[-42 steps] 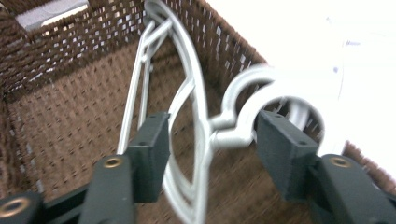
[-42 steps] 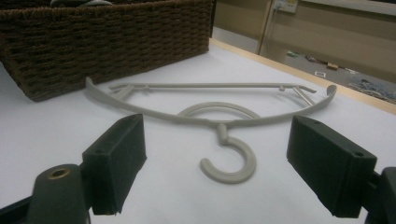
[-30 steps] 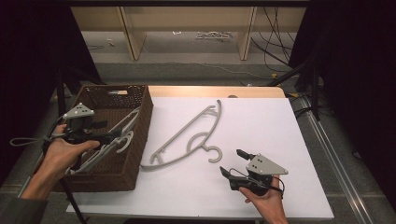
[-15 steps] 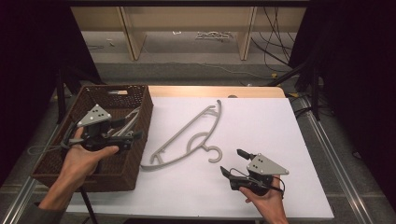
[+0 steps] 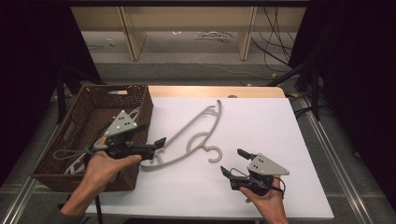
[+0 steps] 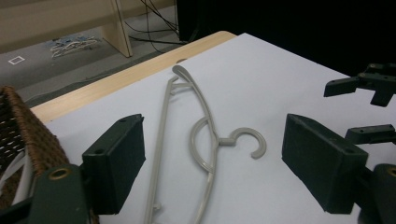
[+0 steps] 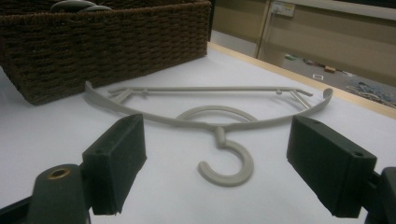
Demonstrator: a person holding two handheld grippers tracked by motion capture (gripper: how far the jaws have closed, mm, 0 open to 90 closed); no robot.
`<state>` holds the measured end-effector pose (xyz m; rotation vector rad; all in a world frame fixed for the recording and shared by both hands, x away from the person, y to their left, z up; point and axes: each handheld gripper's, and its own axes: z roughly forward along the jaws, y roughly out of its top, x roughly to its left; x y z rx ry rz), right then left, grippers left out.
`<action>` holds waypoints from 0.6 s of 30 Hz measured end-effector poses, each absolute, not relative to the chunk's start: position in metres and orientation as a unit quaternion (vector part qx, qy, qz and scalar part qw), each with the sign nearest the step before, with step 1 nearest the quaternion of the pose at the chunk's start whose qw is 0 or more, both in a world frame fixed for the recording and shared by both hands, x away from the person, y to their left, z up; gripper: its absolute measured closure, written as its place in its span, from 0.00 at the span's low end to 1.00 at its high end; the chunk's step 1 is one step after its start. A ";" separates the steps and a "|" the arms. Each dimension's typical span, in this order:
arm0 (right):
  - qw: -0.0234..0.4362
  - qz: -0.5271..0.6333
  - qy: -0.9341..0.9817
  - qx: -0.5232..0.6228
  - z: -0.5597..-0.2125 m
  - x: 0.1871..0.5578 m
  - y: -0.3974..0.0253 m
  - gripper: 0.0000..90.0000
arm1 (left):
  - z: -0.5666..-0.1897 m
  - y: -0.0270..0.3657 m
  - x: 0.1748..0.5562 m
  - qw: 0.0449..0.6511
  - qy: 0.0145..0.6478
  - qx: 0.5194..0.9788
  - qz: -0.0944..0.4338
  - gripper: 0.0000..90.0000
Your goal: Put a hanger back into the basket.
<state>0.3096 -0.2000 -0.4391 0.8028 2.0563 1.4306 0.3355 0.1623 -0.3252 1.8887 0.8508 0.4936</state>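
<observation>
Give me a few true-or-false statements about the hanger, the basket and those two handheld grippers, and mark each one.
1. The grey plastic hanger lies flat on the white table. True.
2. The left gripper is clamped on the hanger. False: its jaws stand open, empty.
3. The wicker basket sits at the table's right side. False: it sits at the left.
4. The right gripper is open. True.
5. The basket holds more hangers. True.

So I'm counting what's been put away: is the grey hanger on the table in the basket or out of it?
Out. The hanger lies flat on the white table, beside the basket, untouched by either gripper.
</observation>
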 end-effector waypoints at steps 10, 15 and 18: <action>0.254 0.531 0.753 0.294 -0.438 0.309 -0.201 0.23 | -0.343 0.124 0.339 0.470 0.330 0.795 0.194 0.25; 0.258 0.536 0.748 0.295 -0.438 0.309 -0.202 0.23 | -0.354 0.109 0.342 0.457 0.318 0.808 0.192 0.26; 0.249 0.536 0.750 0.297 -0.437 0.308 -0.203 0.23 | -0.362 0.103 0.345 0.454 0.312 0.813 0.191 0.26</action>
